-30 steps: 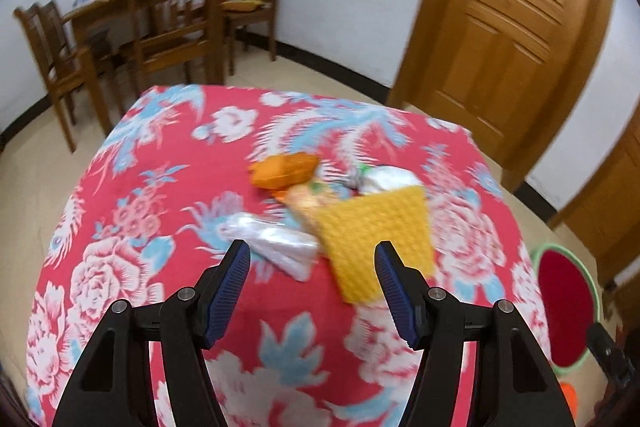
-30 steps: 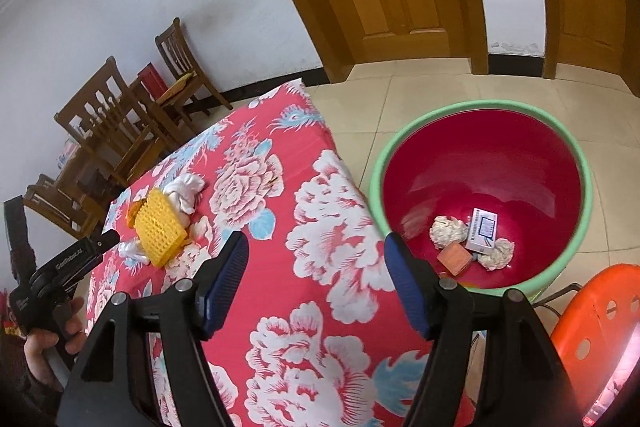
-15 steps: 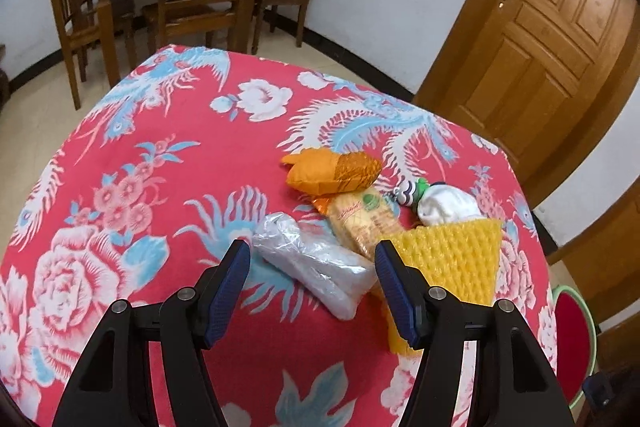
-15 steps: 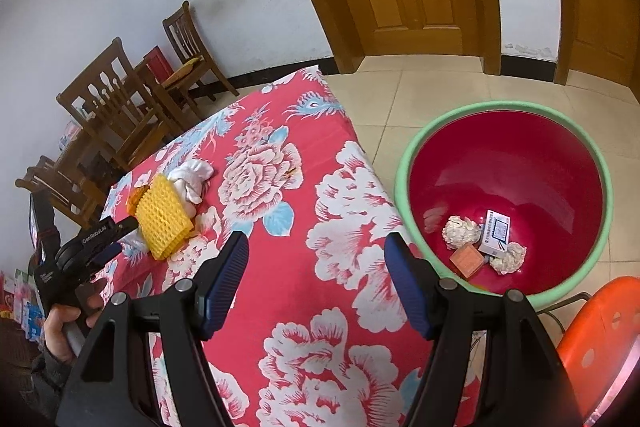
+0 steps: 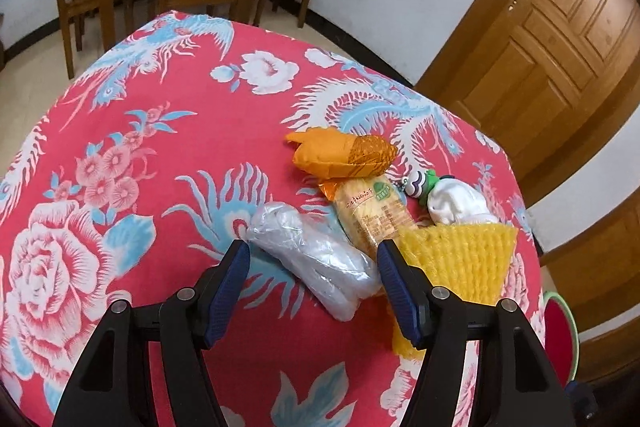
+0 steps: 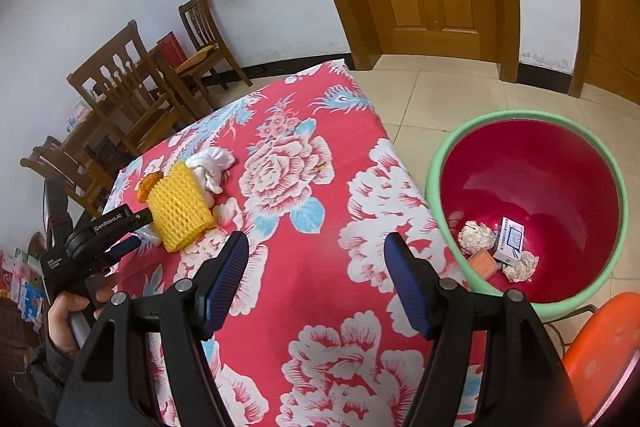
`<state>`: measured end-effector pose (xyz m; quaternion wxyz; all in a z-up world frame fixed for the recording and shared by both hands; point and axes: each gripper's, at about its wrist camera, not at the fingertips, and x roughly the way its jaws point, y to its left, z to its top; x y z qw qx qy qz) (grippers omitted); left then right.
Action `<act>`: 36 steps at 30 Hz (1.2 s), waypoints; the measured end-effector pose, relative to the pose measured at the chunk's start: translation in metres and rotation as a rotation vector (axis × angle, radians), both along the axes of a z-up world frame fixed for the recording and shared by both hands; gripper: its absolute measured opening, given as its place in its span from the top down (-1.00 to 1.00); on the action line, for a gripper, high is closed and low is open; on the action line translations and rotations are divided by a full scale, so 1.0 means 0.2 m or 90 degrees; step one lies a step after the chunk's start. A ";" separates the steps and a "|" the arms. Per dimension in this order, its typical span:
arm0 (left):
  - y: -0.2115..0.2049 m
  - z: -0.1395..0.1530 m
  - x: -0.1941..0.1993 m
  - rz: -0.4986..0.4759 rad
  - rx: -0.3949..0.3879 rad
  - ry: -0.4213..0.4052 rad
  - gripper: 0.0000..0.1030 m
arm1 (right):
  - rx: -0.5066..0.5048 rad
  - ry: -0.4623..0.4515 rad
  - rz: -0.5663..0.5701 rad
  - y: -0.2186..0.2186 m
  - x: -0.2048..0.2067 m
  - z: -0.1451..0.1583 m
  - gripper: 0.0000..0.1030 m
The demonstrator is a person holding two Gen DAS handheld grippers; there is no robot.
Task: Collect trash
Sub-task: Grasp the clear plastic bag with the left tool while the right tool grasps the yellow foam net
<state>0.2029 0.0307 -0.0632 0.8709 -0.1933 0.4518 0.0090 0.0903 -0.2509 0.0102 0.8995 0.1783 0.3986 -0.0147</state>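
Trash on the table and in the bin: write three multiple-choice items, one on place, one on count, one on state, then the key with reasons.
1. The clear plastic bag lies:
A. between the left gripper's open fingers
B. in the bin
C. on a chair

2. Crumpled paper balls in the red bin:
A. none
B. two
C. five

3. The right gripper is:
A. shut on the yellow foam net
B. open, holding nothing
C. shut on a box

Key: 1 A, the bag sits between both pads on the tablecloth. 2 B, two white balls flank the box. 3 B, only cloth shows between its fingers.
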 end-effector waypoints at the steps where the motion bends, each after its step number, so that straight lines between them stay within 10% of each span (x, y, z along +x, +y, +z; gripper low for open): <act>1: 0.00 0.00 0.00 -0.001 0.002 0.000 -0.32 | -0.001 -0.001 0.003 0.01 0.00 0.00 -0.38; 10: -0.02 0.03 -0.01 -0.028 -0.019 -0.019 0.14 | -0.003 0.001 0.012 0.04 0.01 0.00 -0.38; 36: 0.14 0.19 -0.31 -0.045 0.129 -0.077 0.19 | -0.032 0.042 0.164 0.48 0.39 -0.06 -0.38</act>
